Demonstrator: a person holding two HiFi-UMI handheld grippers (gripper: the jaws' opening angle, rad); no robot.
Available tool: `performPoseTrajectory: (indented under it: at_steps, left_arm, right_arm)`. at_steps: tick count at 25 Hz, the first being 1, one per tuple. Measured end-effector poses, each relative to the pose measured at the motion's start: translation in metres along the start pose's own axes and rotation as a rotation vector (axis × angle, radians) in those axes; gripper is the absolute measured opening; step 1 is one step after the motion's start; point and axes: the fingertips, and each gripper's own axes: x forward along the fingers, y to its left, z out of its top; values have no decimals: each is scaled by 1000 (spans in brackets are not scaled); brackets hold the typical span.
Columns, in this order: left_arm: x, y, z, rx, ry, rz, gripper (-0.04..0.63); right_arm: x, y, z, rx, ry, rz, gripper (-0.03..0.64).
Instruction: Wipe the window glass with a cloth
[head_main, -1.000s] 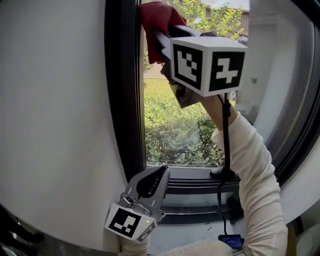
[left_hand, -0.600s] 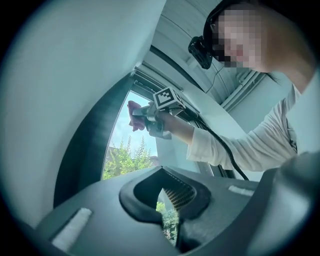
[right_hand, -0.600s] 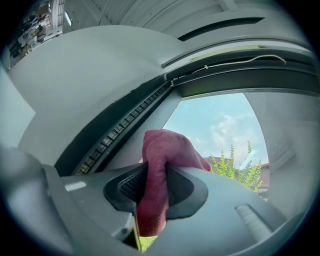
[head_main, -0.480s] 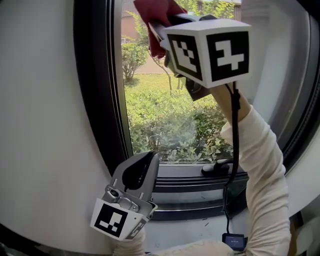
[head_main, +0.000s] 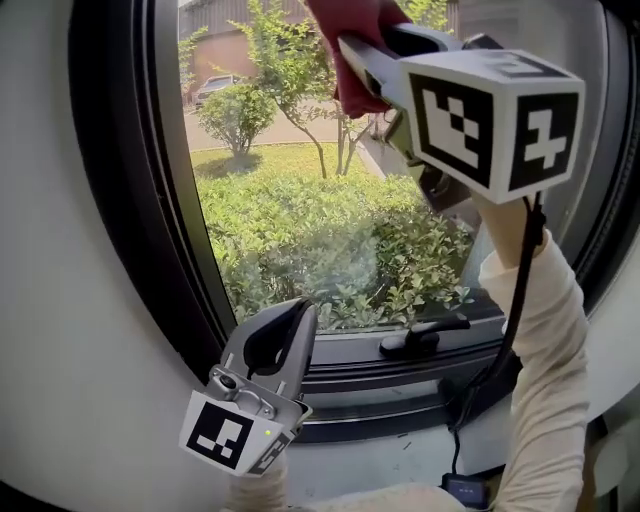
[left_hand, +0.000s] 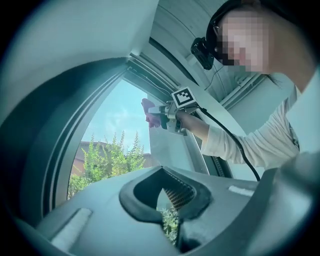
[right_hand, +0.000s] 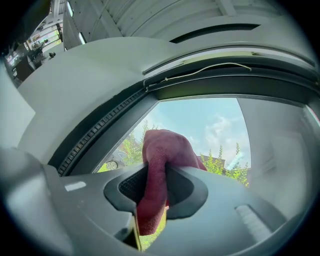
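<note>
Head view has my right gripper raised to the top of the window glass, its jaws clamped on a dark red cloth. The right gripper view confirms it: the cloth bunches out past the jaws and a fold of it runs down between the pads. It sits high on the pane, just beneath the dark upper frame; whether it actually touches the glass I cannot tell.

My left gripper hangs low, in front of the bottom left corner of the window frame, apart from the cloth. Its jaws are closed together with nothing between them, and in the left gripper view only a sliver of greenery shows through the gap behind the tips.

The marker cube on my right gripper and my sleeve cover much of the right side of the pane, and a black cable trails down along my arm. A black window handle lies along the lower frame, below the raised arm. Through the glass I see a hedge, thin trees and a parked car.

The only print I can make out is the black-and-white square patterns on the two cubes, the second one being on my left gripper.
</note>
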Motion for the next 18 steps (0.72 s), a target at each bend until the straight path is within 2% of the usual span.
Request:
performPoseTrajectory:
  at_steps: [11, 15, 18]
  left_arm:
    - [24, -20, -5, -3, 18, -78, 2]
    - [25, -19, -6, 1, 19, -78, 2]
    - [22, -16, -8, 11, 20, -70, 2]
  right_arm:
    - [-65, -92, -19, 100, -5, -160, 112]
    - [-76, -99, -35, 166, -28, -179, 112]
    - [-82, -93, -49, 173, -31, -190, 112]
